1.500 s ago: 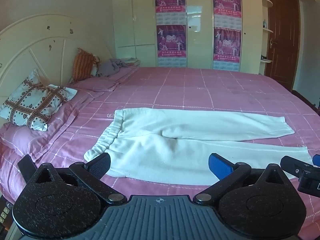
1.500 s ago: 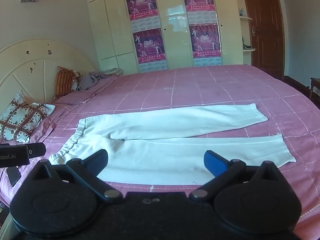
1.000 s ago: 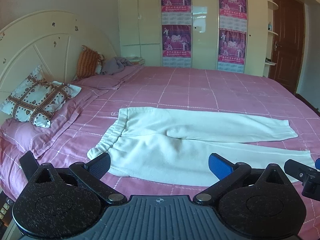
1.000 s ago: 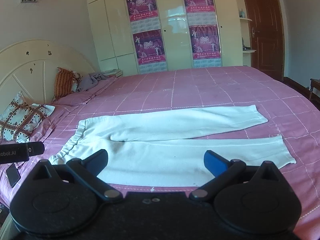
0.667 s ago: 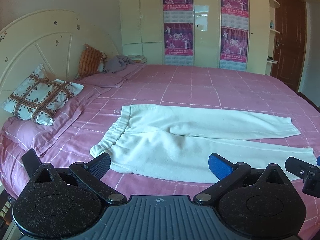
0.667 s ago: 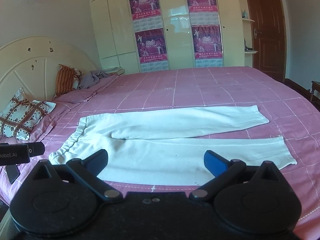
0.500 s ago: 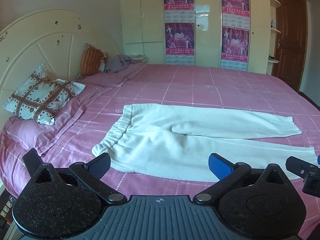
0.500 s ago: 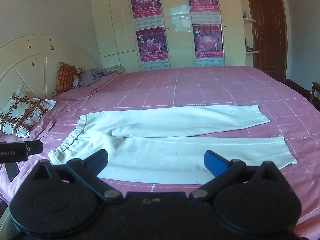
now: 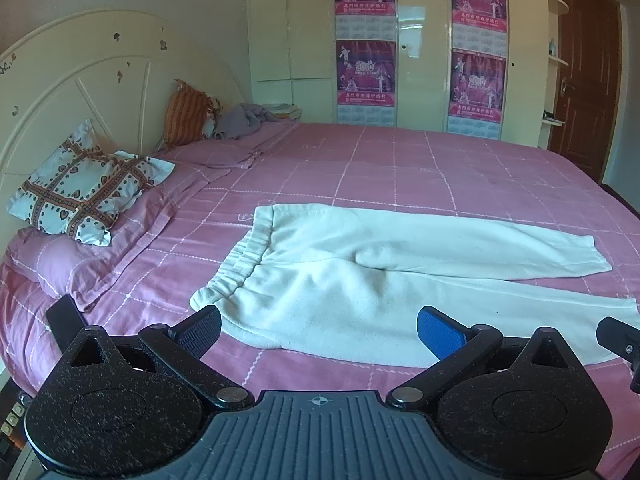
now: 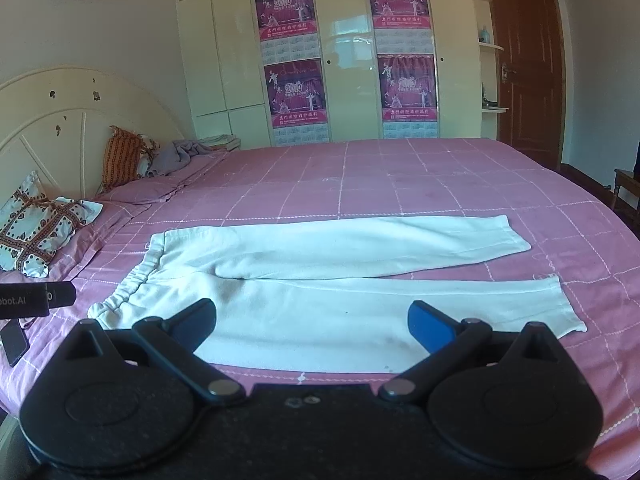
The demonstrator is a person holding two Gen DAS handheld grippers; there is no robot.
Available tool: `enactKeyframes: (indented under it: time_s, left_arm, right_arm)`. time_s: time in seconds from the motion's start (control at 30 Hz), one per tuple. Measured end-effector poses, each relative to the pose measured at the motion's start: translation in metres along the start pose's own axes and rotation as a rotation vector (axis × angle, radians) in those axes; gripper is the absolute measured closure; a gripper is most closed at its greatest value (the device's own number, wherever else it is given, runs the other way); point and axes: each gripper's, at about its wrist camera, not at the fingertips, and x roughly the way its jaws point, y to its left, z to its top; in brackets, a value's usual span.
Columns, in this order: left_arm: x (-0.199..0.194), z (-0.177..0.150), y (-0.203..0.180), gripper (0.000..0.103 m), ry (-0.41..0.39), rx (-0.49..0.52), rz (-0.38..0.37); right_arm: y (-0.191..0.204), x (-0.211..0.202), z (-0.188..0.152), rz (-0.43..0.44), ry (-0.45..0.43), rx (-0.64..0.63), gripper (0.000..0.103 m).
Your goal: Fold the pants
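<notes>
White pants lie flat on the pink bed, waistband to the left, both legs stretched to the right. They also show in the right wrist view. My left gripper is open and empty, above the bed's near edge, in front of the waistband end. My right gripper is open and empty, in front of the near leg. Neither gripper touches the pants. Part of the right gripper shows at the right edge of the left wrist view.
A patterned pillow and a pink pillow lie at the left by the cream headboard. An orange cushion and grey clothes sit at the far left. Wardrobes with posters and a brown door stand behind.
Both grippers have drifted slightly left and back, so the pants sit a little further right in view. Both stay open. The pants have not moved.
</notes>
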Motion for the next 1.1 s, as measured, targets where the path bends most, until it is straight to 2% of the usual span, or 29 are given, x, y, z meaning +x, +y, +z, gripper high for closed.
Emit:
enactKeyframes:
  time_s: [0.27, 0.53, 0.73, 0.87, 1.1]
  left_arm:
    - [0.018, 0.008, 0.004, 0.000, -0.015, -0.001, -0.008]
    - [0.035, 0.011, 0.010, 0.000, 0.011, 0.004, -0.011]
    - [0.049, 0.024, 0.013, 0.000, 0.007, 0.029, -0.016]
    - [0.072, 0.039, 0.017, 0.000, 0.020, 0.026, -0.023]
    - [0.132, 0.056, 0.018, 0.000, 0.094, 0.046, 0.007]
  right_arm:
    - [0.008, 0.010, 0.006, -0.016, 0.018, -0.020, 0.000]
    - [0.018, 0.017, 0.013, -0.017, 0.030, -0.025, 0.000]
    - [0.020, 0.025, 0.019, -0.001, -0.011, 0.011, 0.000]
    - [0.023, 0.048, 0.031, 0.032, 0.021, 0.021, 0.000]
    - [0.028, 0.088, 0.043, 0.062, 0.023, 0.003, 0.000]
